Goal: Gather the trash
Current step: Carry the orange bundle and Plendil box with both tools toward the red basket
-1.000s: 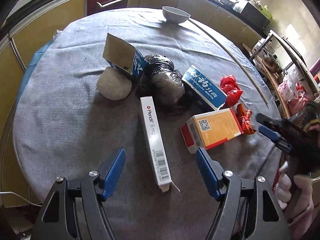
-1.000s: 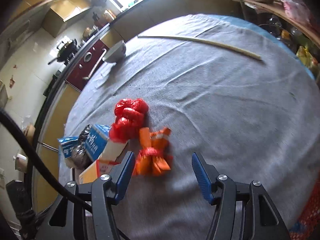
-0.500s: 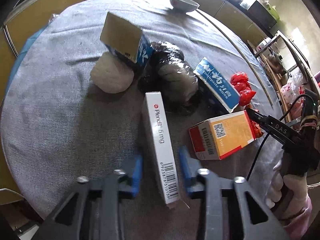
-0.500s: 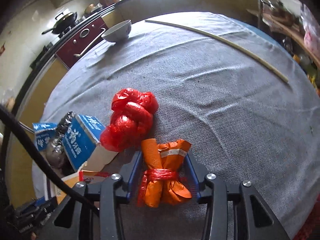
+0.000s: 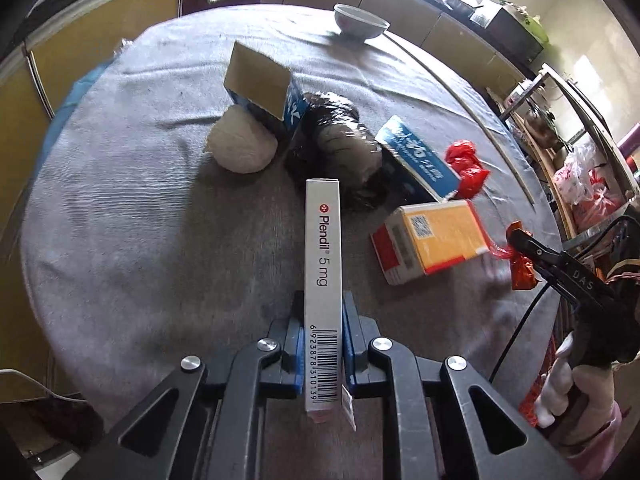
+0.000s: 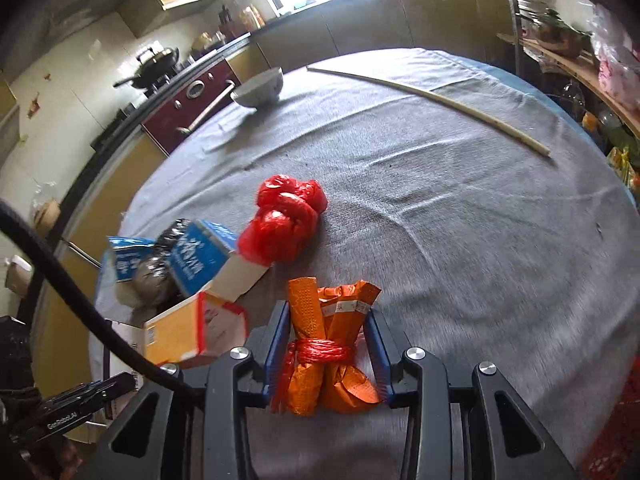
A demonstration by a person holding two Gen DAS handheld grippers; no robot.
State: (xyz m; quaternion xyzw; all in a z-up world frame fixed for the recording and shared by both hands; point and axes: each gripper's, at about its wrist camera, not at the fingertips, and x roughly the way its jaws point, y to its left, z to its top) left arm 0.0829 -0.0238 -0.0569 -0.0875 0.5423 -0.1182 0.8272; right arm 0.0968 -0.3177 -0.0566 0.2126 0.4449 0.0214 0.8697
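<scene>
Both pairs of fingers now closed on trash, having stood open around it a second ago. Left gripper (image 5: 323,344) clamped on the near end of the long white Plendil medicine carton (image 5: 322,280), blue pads pressed flat to its two narrow sides, barcode end poking back past them. Right gripper (image 6: 327,354) pinched on the orange wrapper bundle tied with red string (image 6: 332,344), squeezed at the tied waist.

Landmark: the orange-and-red cardboard box (image 5: 432,240) on the grey-clothed round worktop (image 5: 120,240). White carton just left of that box, far end pointing toward the crumpled black plastic bag (image 5: 336,140) beyond it. Orange bundle just right of the box, close to its end. Behind the box, touching or nearly so, the blue-and-white toothpaste box (image 5: 418,160); beside that, the knotted red plastic bag (image 5: 466,166). Farther off past the black bag, a white wad (image 5: 242,148) under an open blue carton (image 5: 264,88).

Meaning for the task, as a judgement: two pieces secured at once, apparently low at the cloth and not yet carried off. No bin or sack visible for certain. Five pieces left lying.
</scene>
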